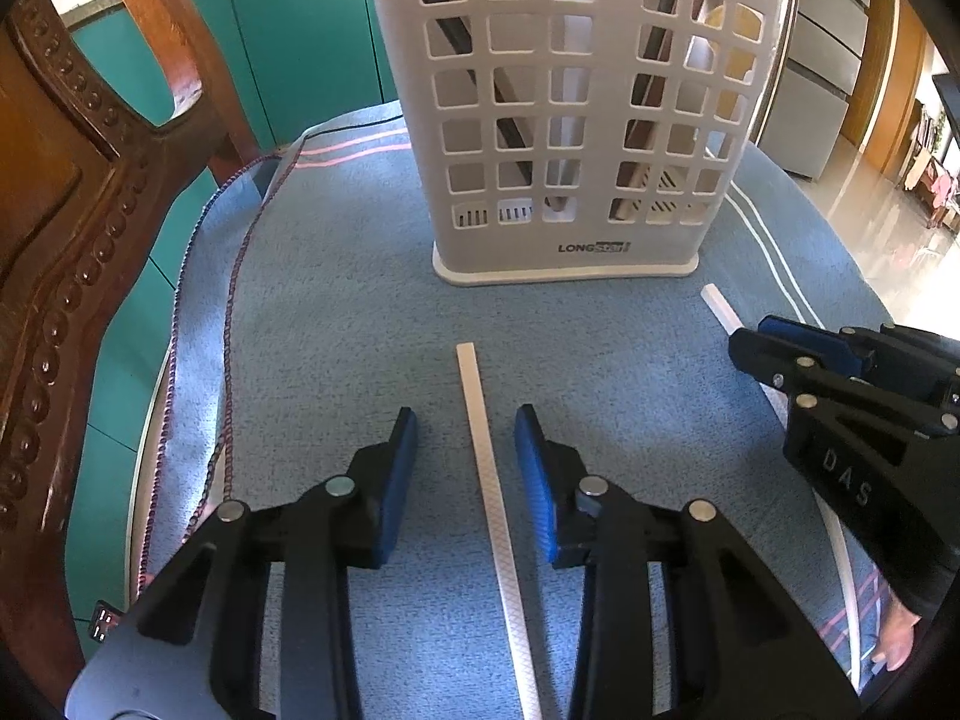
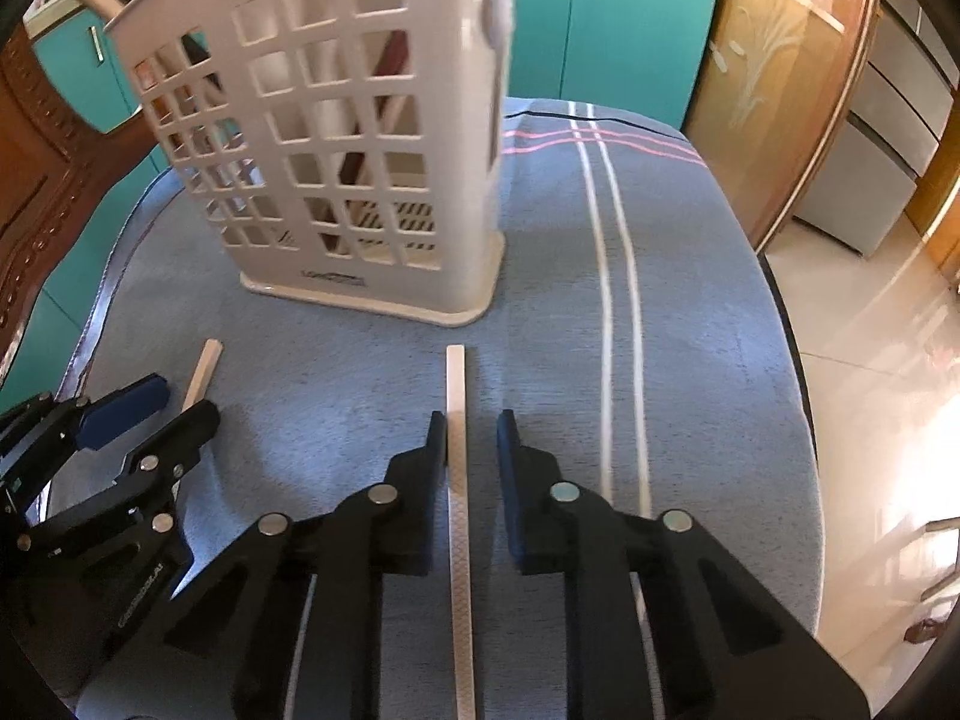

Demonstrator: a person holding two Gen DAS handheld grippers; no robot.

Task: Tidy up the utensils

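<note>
A white perforated utensil holder (image 1: 570, 114) stands upright on the blue cloth; it also shows in the right wrist view (image 2: 354, 144), with dark and pale utensils inside. One white chopstick (image 1: 489, 480) lies between the fingers of my open left gripper (image 1: 467, 426), untouched by the pads. A second white chopstick (image 2: 457, 450) lies between the fingers of my right gripper (image 2: 471, 426), which is open with the left pad close to or touching it. In the left wrist view the right gripper (image 1: 750, 342) covers that chopstick (image 1: 717, 306). The left gripper (image 2: 180, 399) shows in the right wrist view over its chopstick (image 2: 204, 369).
A blue cloth (image 1: 336, 312) with pink and white stripes covers the round table. A carved wooden chair (image 1: 78, 210) stands at the left. Teal cabinets (image 2: 624, 30) are behind, and the table edge drops to a shiny floor (image 2: 870, 360) on the right.
</note>
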